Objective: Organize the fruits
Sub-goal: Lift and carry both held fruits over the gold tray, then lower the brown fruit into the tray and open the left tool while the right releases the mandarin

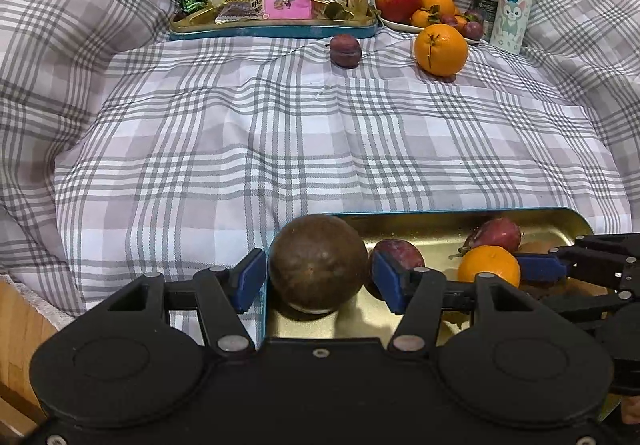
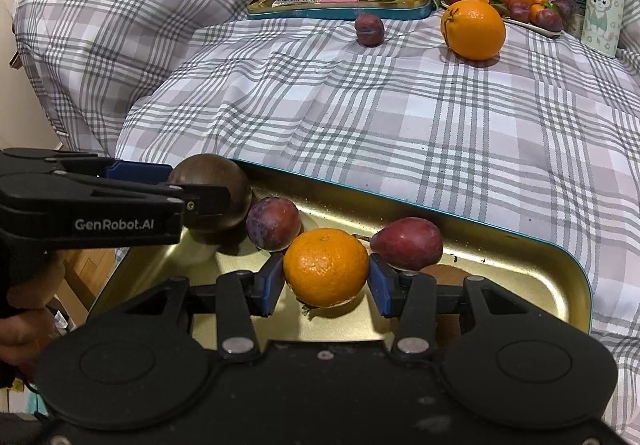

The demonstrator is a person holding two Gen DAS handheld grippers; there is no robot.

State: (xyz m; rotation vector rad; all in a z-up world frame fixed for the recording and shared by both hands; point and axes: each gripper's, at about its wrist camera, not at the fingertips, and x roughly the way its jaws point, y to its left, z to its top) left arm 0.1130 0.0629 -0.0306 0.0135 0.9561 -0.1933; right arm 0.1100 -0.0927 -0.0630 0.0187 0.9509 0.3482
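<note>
Both views sit low and close over the near gold tray point(image 1: 440, 229) at the bed's point(image 1: 280, 149) near edge, facing its far edge. The left wrist view looks from the tray's left end, the right wrist view point(image 2: 520, 257) from further right. The 2 views share this tray, the plaid bed cover and the far snack tin point(image 1: 272, 31) point(image 2: 340, 11).

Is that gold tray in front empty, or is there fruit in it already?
Not empty: the gold tray holds a tangerine, plum, red pear and brown round fruit.
</note>
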